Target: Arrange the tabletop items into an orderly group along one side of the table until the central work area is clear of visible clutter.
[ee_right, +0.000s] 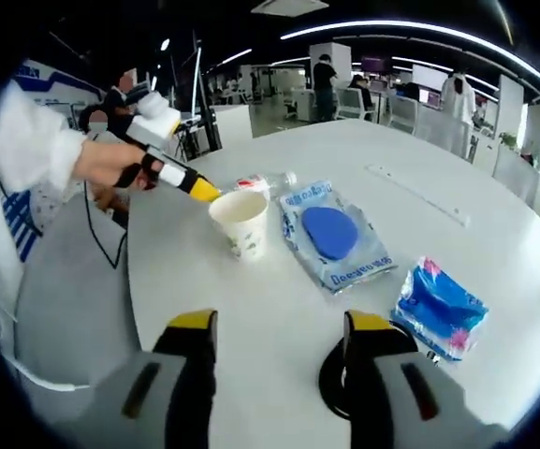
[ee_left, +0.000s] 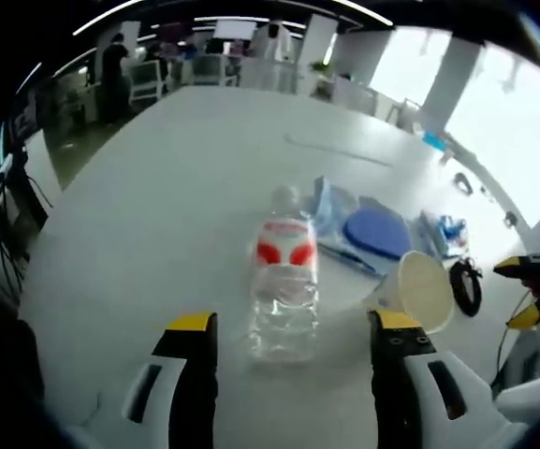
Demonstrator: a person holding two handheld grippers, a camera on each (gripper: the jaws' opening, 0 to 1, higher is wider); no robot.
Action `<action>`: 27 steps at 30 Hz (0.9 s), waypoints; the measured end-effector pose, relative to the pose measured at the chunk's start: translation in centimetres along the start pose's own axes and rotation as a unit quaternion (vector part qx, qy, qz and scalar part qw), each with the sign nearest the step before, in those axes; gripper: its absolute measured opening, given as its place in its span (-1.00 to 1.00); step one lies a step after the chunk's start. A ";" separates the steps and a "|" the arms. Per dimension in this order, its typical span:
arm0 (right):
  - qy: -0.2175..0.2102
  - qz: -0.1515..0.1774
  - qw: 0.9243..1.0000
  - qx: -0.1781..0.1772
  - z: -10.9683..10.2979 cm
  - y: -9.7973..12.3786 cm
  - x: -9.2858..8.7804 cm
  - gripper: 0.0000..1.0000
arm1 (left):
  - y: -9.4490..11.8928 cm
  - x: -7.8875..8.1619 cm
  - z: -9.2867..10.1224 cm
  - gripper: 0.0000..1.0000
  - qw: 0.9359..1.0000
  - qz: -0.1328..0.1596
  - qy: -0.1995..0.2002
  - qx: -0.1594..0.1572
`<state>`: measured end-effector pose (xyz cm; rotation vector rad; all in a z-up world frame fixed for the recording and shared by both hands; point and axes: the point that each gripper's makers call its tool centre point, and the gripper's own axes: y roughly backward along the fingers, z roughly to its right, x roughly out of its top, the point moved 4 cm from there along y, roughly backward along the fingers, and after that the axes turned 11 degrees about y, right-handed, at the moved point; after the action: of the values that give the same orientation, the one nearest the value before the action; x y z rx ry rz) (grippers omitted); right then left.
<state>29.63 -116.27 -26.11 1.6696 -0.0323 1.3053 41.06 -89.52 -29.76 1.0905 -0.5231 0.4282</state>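
— Bottle (ee_left: 284, 285) right between the left gripper (ee_left: 295, 339) jaws — lying flat on the white table (ee_left: 157, 206), long axis running away, cap at the far end. Jaws spread, not touching it.

— And the right gripper (ee_right: 279, 323)?

— Spread too, holding nothing. Beyond it: blue pouch (ee_right: 333, 234), paper cup (ee_right: 241, 223) upright, blue packet (ee_right: 440, 307).

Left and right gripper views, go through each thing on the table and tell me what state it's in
Water bottle: lying on its side, between the open left gripper's fingers, not gripped.
Paper cup: upright, open top.
Wipes pack: lying flat, blue oval lid closed.
Tissue packet: lying flat, looks sealed.
Black tape roll: lying flat by the cup.
Right gripper: open, holding nothing.
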 end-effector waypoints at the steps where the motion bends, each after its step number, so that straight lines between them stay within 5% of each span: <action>1: -0.002 0.000 1.000 -0.001 0.0 0.2 -0.1 0.05 | 0.0 0.0 0.1 0.24 1.000 0.000 0.000 0.000; 12: -0.035 0.008 0.999 -0.027 0.0 2.3 -1.5 0.02 | 0.4 0.7 0.0 0.25 1.000 0.005 0.010 0.001; 27: -0.057 0.004 0.998 -0.035 0.2 2.5 -2.5 0.00 | 0.7 0.9 1.4 0.26 1.000 0.009 0.009 -0.010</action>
<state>27.31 -118.98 -26.37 1.6831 -0.1513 1.2010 41.10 -90.48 -28.19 1.0626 -0.5213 0.4464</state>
